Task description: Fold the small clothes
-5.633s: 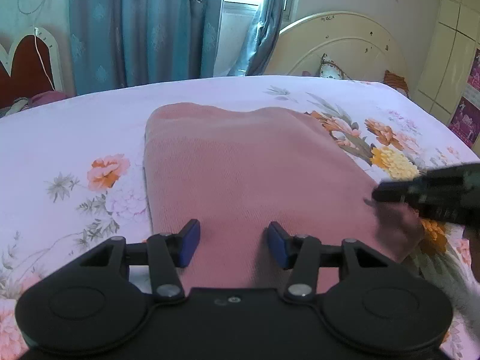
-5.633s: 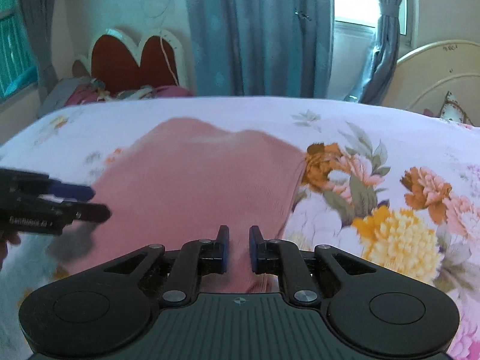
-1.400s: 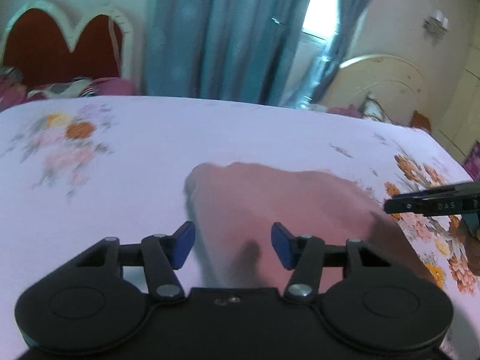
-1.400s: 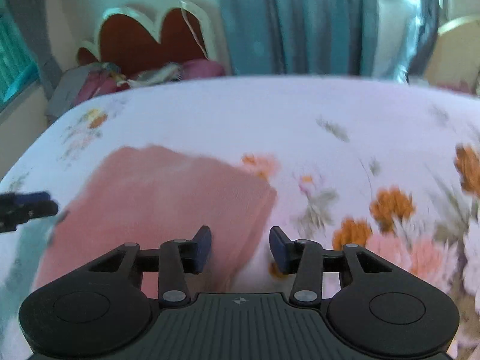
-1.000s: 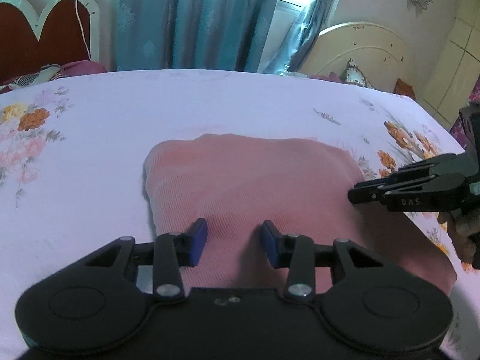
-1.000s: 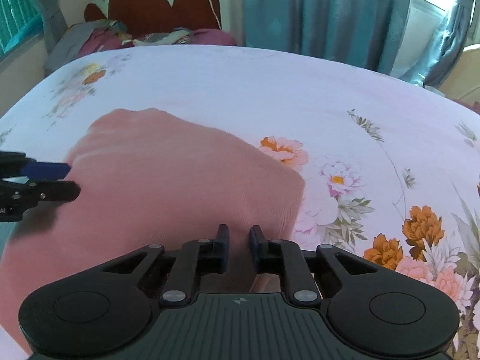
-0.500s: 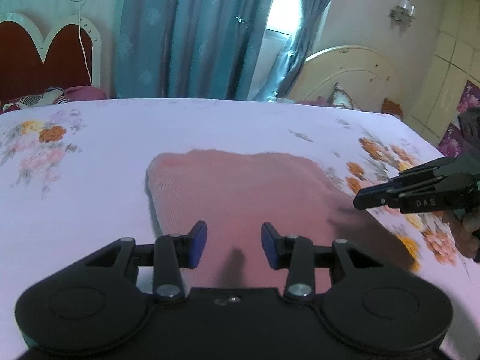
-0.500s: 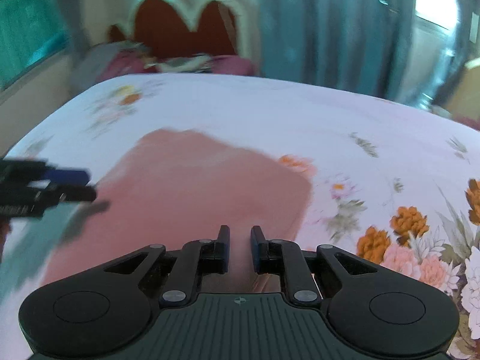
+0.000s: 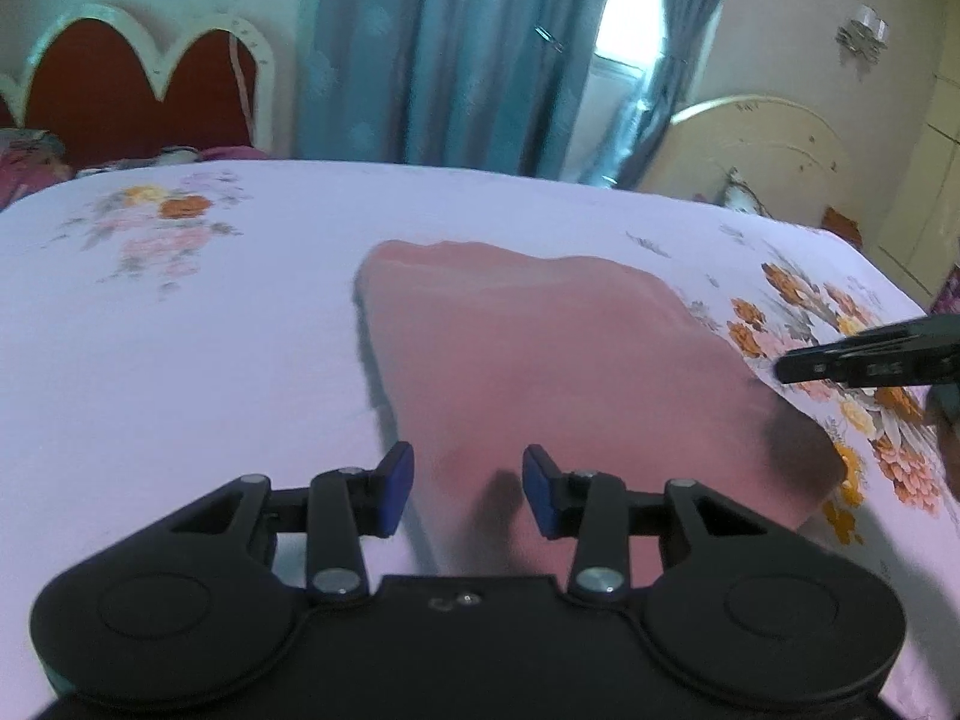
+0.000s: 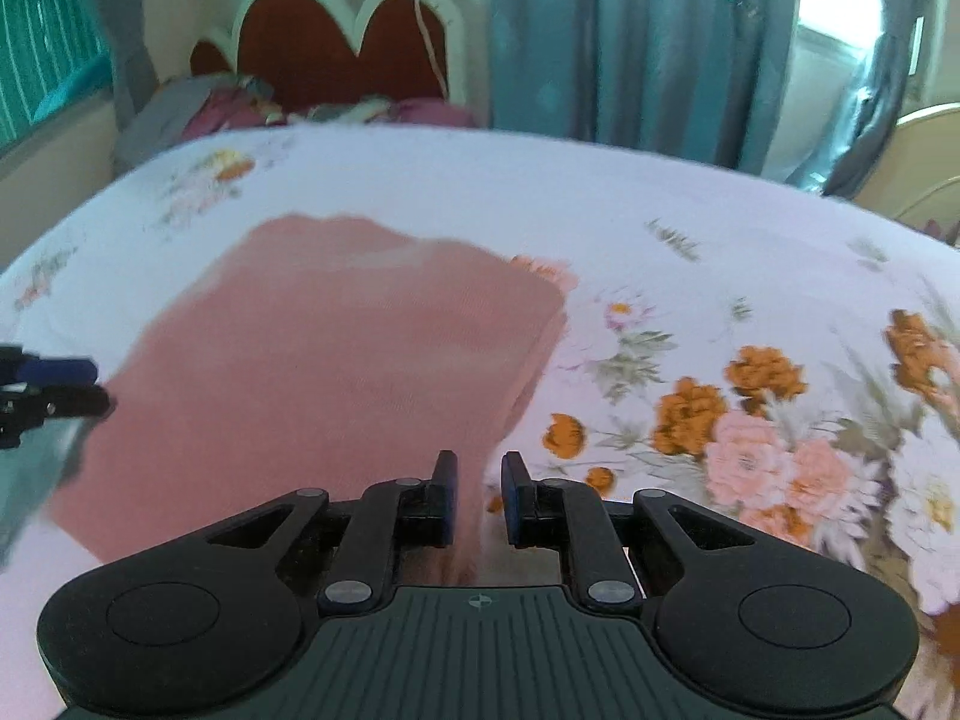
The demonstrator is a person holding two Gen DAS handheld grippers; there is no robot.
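1. A folded salmon-pink knit garment (image 9: pixel 540 360) lay mid-frame on a lilac floral-print bed sheet (image 9: pixel 180 330), its near edge running under both tools.
2. The left gripper (image 9: pixel 467 492) hovered released at lower centre, its blue pads (image 9: pixel 393 489) wide apart over the garment's near left corner, gripping nothing.
3. The right gripper (image 10: pixel 478 498) sat nearly closed over the garment's near right edge; a strip of pink showed in the narrow gap, but motion blur left it unclear whether the cloth was actually pinched.
4. Risk, as judged: a one-sided lift could skew the fold or drag the whole bundle, because only one corner may be secured.
5. A shallow bite could also slip and let the layers fan open.
6. Open sheet stretched to the upper left and far side; the orange flower print (image 10: pixel 762 372) marked free room to the right, well away from the red scalloped headboard (image 9: pixel 120 90).
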